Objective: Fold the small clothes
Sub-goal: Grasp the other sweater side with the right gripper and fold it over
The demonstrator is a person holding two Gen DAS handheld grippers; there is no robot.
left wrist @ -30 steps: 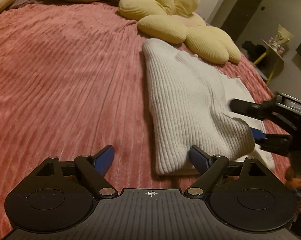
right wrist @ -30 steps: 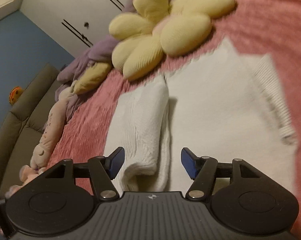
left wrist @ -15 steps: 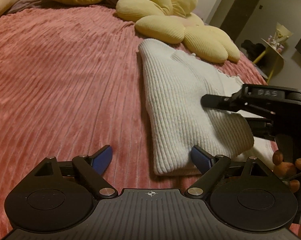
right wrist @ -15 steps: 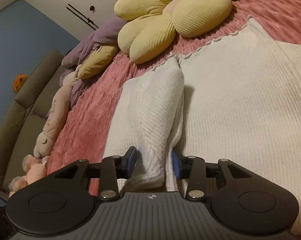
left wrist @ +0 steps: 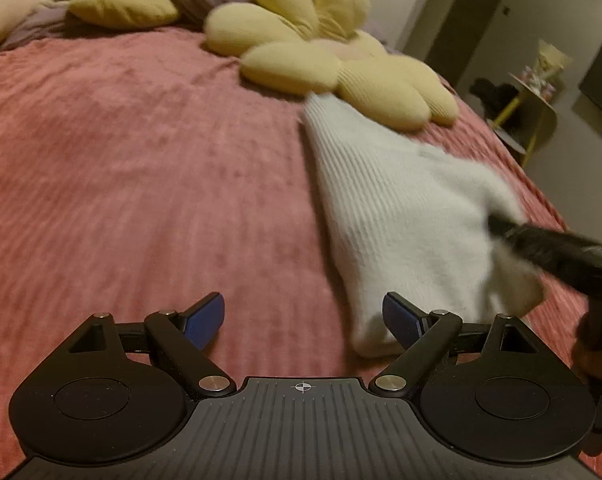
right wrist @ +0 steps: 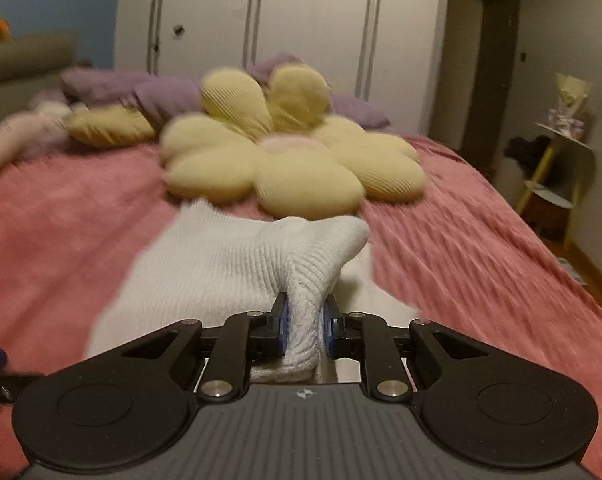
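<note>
Crowding white knit garment (right wrist: 221,256), flower cushion (right wrist: 293,152), seemingly touching, right tongs (right wrist: 304,326) pinching fold

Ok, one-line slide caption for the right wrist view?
Right gripper clamps a bunched fold of white knit garment on the pink bedspread, flower cushion beyond.

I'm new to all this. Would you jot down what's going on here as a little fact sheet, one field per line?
Setting: bed with pink bedspread
Garment: white knit sweater, partly folded
Right gripper: shut on a bunched fold of the sweater, lifting it
Left gripper: open, holding nothing, beside the sweater's near edge
Nearby: yellow flower pillow just beyond the sweater
Image quality: blurred by motion
</note>
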